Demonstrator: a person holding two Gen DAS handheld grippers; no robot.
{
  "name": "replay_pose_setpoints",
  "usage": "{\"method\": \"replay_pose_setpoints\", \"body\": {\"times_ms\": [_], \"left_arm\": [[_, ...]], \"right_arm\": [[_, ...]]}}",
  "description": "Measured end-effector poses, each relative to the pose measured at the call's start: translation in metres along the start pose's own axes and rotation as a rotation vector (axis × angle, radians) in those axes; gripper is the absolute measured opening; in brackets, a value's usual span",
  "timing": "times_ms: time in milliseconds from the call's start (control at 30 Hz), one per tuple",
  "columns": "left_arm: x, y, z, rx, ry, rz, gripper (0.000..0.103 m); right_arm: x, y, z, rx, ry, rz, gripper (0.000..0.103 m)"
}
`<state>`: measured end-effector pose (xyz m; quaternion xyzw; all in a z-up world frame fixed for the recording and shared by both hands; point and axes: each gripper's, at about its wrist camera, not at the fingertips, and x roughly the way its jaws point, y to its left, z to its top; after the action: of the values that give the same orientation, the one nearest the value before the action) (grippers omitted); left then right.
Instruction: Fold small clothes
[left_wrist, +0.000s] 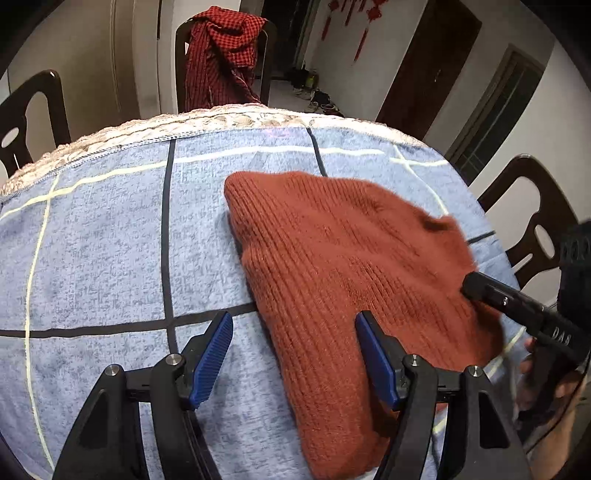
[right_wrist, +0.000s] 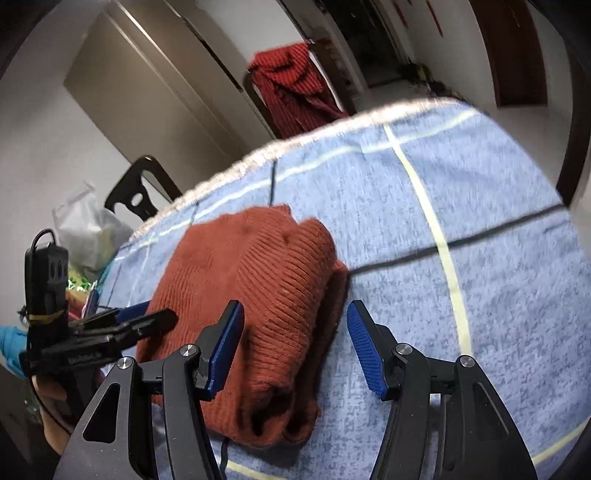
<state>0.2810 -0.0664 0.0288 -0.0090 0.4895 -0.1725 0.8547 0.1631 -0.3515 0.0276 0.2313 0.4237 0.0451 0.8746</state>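
Observation:
A rust-red ribbed knit garment (left_wrist: 343, 266) lies folded on a blue checked cloth (left_wrist: 103, 240) that covers the table. My left gripper (left_wrist: 295, 354) is open over the garment's near left edge, its right finger above the knit, holding nothing. My right gripper (right_wrist: 295, 343) is open over the garment's (right_wrist: 258, 295) thick folded right edge, empty. The right gripper's black finger (left_wrist: 517, 299) shows at the garment's right side in the left wrist view. The left gripper (right_wrist: 147, 321) shows at the garment's left side in the right wrist view.
Dark wooden chairs stand around the table; one at the far side (left_wrist: 225, 62) carries a red checked cloth (right_wrist: 291, 85). A plastic bag (right_wrist: 85, 229) sits beyond the table's left edge. The blue cloth (right_wrist: 461, 221) spreads wide to the right of the garment.

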Motion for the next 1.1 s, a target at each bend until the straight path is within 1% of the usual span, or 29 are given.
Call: {"method": "replay_pose_setpoints", "body": {"times_ms": [33,133,167,233,300,367,400,433,467,533,567,633,733,833,867,933,967,1000,1033,1100], "left_arm": [[0.0,0.001,-0.002,-0.003,0.001,-0.005,0.071],[-0.003,0.006,-0.006,-0.007,0.002,0.003,0.071],[-0.004,0.007,-0.007,0.001,0.003,0.02,0.072],[-0.004,0.007,-0.01,0.018,0.001,0.045,0.075],[-0.006,0.008,-0.012,0.018,0.0,0.045,0.075],[-0.007,0.008,-0.009,0.009,0.005,0.047,0.075],[-0.01,0.008,-0.009,0.003,0.003,0.047,0.075],[-0.012,0.006,-0.009,0.006,-0.001,0.043,0.074],[-0.012,0.005,-0.008,0.018,-0.006,0.043,0.074],[-0.007,0.003,-0.007,0.038,0.008,0.065,0.075],[-0.005,0.003,-0.008,0.045,0.015,0.064,0.075],[-0.003,0.004,-0.009,0.05,0.009,0.069,0.08],[-0.003,0.008,-0.008,0.036,0.016,0.065,0.082],[-0.008,0.009,-0.008,0.025,0.008,0.038,0.081],[-0.011,0.011,-0.007,0.013,0.004,0.014,0.081],[-0.015,0.018,-0.005,-0.041,0.003,-0.058,0.081],[-0.014,0.023,-0.002,-0.084,0.012,-0.101,0.081],[-0.014,0.027,0.0,-0.114,0.014,-0.12,0.081],[-0.013,0.03,0.002,-0.134,0.014,-0.128,0.081],[-0.01,0.031,0.005,-0.151,0.019,-0.134,0.081]], "right_arm": [[0.0,-0.003,-0.002,0.038,0.008,-0.009,0.059],[-0.02,-0.003,-0.014,0.059,-0.08,-0.011,0.059],[-0.025,-0.002,-0.019,0.055,-0.085,0.002,0.059],[-0.027,0.001,-0.027,0.037,-0.044,0.066,0.059],[-0.024,0.005,-0.031,0.032,-0.014,0.074,0.058],[-0.019,0.012,-0.034,0.01,0.007,0.045,0.052],[-0.018,0.014,-0.035,0.001,0.006,0.04,0.039],[-0.018,0.016,-0.035,-0.003,0.002,0.038,0.033],[-0.016,0.016,-0.036,0.003,0.001,0.019,0.033],[-0.014,0.013,-0.039,0.02,0.006,-0.006,0.033],[-0.013,0.012,-0.042,0.026,0.015,-0.005,0.033],[-0.013,0.01,-0.047,0.026,0.032,-0.008,0.033],[-0.017,0.009,-0.045,0.026,0.056,0.009,0.033],[-0.025,0.011,-0.038,-0.013,0.02,0.004,0.035],[-0.029,0.012,-0.035,-0.028,0.0,0.009,0.037],[-0.035,0.011,-0.028,-0.033,-0.029,0.036,0.051],[-0.036,0.01,-0.025,-0.027,-0.038,0.057,0.054],[-0.036,0.009,-0.021,-0.02,-0.042,0.078,0.057],[-0.035,0.006,-0.015,-0.008,-0.042,0.111,0.058],[-0.027,0.002,-0.007,0.02,-0.028,0.142,0.058]]}}
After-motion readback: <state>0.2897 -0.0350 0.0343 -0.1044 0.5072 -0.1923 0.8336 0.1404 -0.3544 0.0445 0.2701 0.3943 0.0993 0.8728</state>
